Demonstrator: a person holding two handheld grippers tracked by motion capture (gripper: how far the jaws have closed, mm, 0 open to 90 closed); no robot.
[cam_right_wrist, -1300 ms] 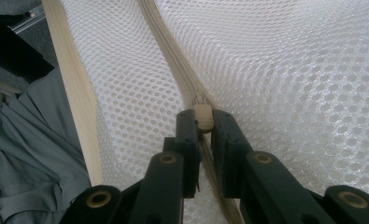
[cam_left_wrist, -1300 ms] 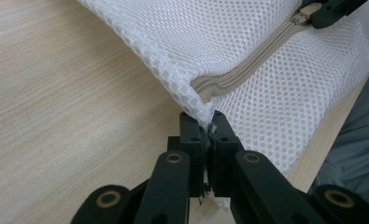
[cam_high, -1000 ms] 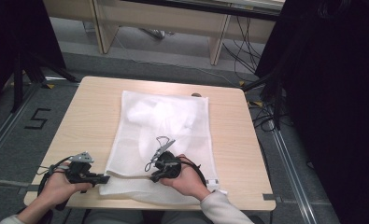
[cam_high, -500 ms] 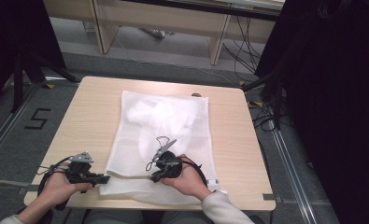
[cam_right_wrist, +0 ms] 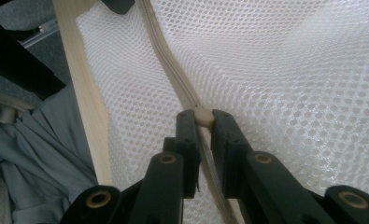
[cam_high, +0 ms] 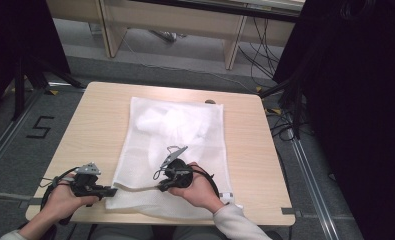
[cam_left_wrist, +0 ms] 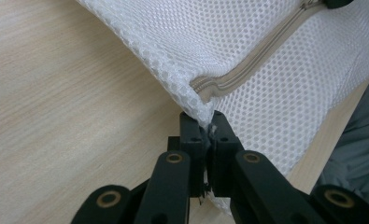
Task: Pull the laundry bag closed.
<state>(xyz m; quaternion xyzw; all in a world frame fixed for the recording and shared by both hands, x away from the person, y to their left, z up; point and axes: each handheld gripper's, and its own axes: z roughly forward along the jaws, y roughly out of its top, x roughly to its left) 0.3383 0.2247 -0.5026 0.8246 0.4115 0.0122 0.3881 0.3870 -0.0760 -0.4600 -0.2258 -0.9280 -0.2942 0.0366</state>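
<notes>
Zipper pull (cam_right_wrist: 203,116) of the white mesh laundry bag (cam_high: 185,145), pinched in the right gripper (cam_high: 161,187), has edged away from the left gripper (cam_high: 111,190) clamping the bag's corner (cam_left_wrist: 203,116), so zipping seems underway.

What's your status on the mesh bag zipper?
Left gripper shut on mesh bag corner. Right gripper shut on zipper pull. Nothing blocking the zipper.

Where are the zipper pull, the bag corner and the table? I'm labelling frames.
zipper pull (cam_right_wrist: 203,116), right gripper view, its rounded end.
bag corner (cam_left_wrist: 197,112), left gripper view, its mesh tip.
table (cam_high: 95,120), high view, bare wood.
</notes>
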